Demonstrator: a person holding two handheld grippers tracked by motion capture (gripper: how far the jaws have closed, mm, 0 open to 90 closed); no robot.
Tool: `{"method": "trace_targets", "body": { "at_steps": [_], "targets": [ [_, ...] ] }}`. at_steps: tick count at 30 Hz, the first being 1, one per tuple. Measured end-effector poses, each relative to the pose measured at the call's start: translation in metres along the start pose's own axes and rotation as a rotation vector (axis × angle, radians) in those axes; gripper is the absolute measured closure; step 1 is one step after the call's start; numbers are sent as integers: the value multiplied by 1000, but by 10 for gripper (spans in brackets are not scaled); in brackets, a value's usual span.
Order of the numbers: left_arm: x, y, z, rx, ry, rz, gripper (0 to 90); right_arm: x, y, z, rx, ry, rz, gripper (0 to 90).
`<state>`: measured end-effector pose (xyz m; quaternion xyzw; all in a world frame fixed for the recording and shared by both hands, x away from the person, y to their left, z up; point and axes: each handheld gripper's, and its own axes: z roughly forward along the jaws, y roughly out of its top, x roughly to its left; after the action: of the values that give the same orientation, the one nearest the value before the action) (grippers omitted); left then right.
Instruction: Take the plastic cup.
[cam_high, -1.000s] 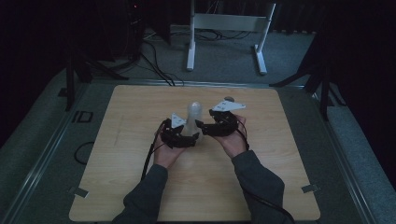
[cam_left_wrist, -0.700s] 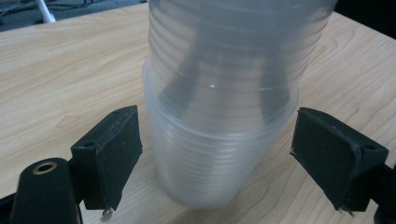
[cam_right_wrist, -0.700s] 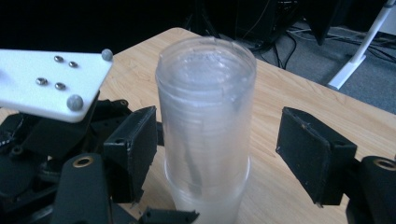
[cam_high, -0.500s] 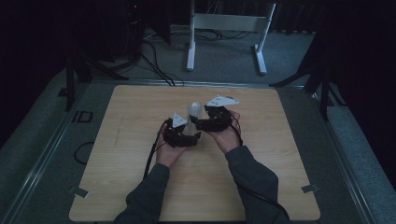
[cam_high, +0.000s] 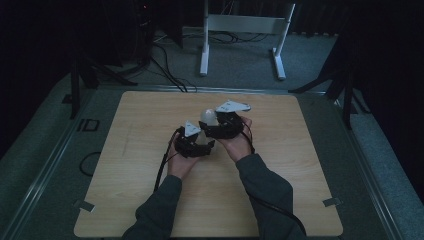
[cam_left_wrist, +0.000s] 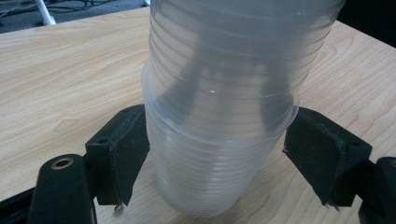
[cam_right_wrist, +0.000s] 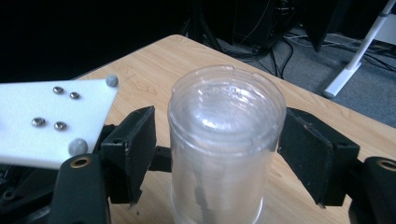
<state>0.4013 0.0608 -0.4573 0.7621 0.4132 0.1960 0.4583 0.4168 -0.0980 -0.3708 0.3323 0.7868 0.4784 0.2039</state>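
I've got the stack of clear cups (cam_left_wrist: 219, 116) standing bottom-up on the table (cam_high: 135, 150), roughly mid-table and a bit toward the far edge; in the high view it's the pale dome (cam_high: 208, 117) between both tools. Left gripper (cam_left_wrist: 217, 158) sits low on the stack: jaws have just been closing w/ the cups between them, left pad touching the ribbed wall at the rim of one cup, right pad at that rim's edge, can't tell if it presses yet. So a medium gap, not a firm clamp as far as I can see. In the high view the left gripper (cam_high: 192, 142) is nearer the person's edge than the stack. Right gripper (cam_right_wrist: 215, 140) straddles the top of the stack, jaws wide, both pads apart from the plastic w/ a clear gap each side. High view puts the right gripper (cam_high: 220, 125) just beside the stack on its right, white plate (cam_high: 231, 106) on top. Both forearms in dark sleeves (cam_high: 265, 185) come in from the near edge. Beyond the far edge, a white stand (cam_high: 240, 30) on the floor.
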Motion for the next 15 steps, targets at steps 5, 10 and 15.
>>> {"method": "trace_targets", "body": {
  "at_steps": [5, 10, 15],
  "targets": [
    [0, 0, 0, -3, 2, -2, 221, 1, 3, 4, 3, -6, 1, 299],
    [0, 0, 0, -2, -2, -3, 221, 0, 3, 8, 14, -15, 9, 320],
    [0, 0, 0, 2, -3, -4, 223, -1, 2, 9, 24, -8, 16, 374]
  ]
}}
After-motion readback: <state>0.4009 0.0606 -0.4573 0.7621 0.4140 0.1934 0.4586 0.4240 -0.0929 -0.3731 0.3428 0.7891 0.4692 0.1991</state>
